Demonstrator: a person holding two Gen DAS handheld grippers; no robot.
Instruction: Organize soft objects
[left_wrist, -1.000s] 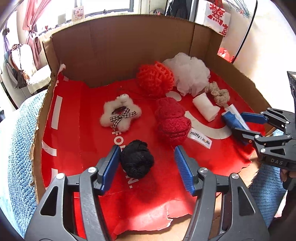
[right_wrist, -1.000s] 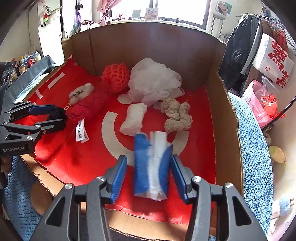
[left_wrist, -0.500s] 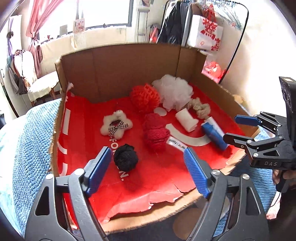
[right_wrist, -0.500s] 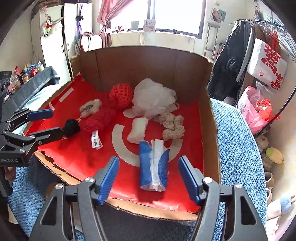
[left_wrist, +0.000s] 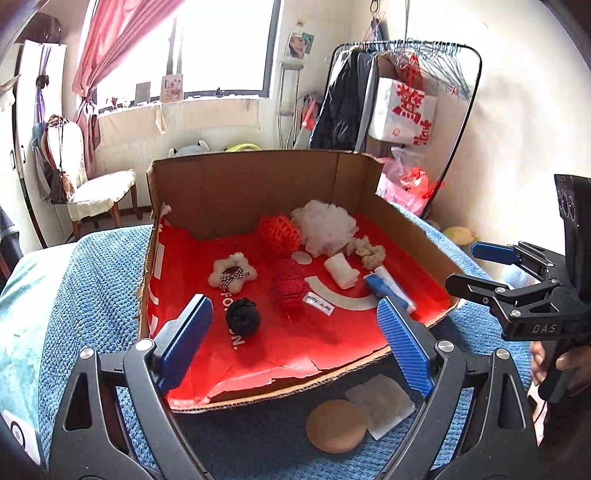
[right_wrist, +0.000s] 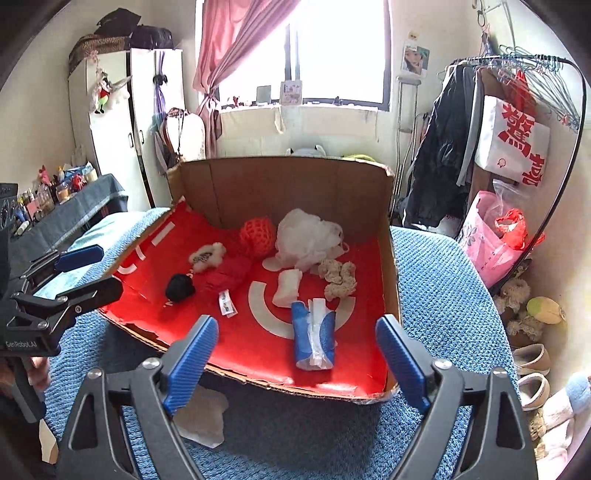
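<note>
Black pom-pom (left_wrist: 242, 320), red box liner (left_wrist: 295, 343)

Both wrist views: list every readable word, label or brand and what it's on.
"DAS": right gripper, on its body.
"GenRobot.AI": left gripper, on its body.
"miffy": white tag by the red knit toy; the rest is too small.
White letters on the red liner: partly hidden, unreadable as words.
Red characters on the white bag: not legible.

Bright window (right_wrist: 340, 51), pink curtain (right_wrist: 236, 48) (tied back), white wardrobe (right_wrist: 122, 122), clothes rack (left_wrist: 402, 92), blue blanket (right_wrist: 443, 280)
</note>
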